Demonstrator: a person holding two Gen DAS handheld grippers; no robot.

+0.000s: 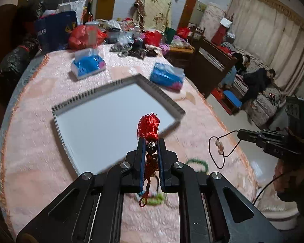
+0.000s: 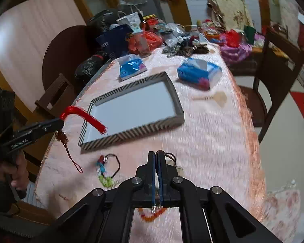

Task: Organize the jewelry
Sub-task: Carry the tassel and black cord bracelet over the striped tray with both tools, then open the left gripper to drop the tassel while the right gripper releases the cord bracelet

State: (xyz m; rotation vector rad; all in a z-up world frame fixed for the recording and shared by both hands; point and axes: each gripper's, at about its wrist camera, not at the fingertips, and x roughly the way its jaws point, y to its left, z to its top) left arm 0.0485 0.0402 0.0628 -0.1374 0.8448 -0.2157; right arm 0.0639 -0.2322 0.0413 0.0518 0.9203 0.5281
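My left gripper (image 1: pixel 151 141) is shut on a red tassel charm (image 1: pixel 148 124), pinching its dark metal bead, and hangs over the near edge of the striped-rim tray (image 1: pixel 162 96). From the right wrist view, the left gripper (image 2: pixel 60 122) holds the tassel (image 2: pixel 85 117) over the tray's (image 2: pixel 131 135) left corner. My right gripper (image 2: pixel 156 154) is shut on a thin black cord bracelet (image 2: pixel 171 155). That bracelet (image 1: pixel 218 147), with pale beads, dangles from the right gripper (image 1: pixel 240 134) above the pink tablecloth, right of the tray.
A multicoloured bead bracelet (image 2: pixel 106 170), an orange bead bracelet (image 2: pixel 152 214) and a green one (image 1: pixel 198 165) lie on the cloth near me. Two blue tissue packs (image 2: pixel 131 66) (image 2: pixel 198 73) and a pale wooden piece (image 2: pixel 212 97) sit beyond the tray. Bags clutter the far end.
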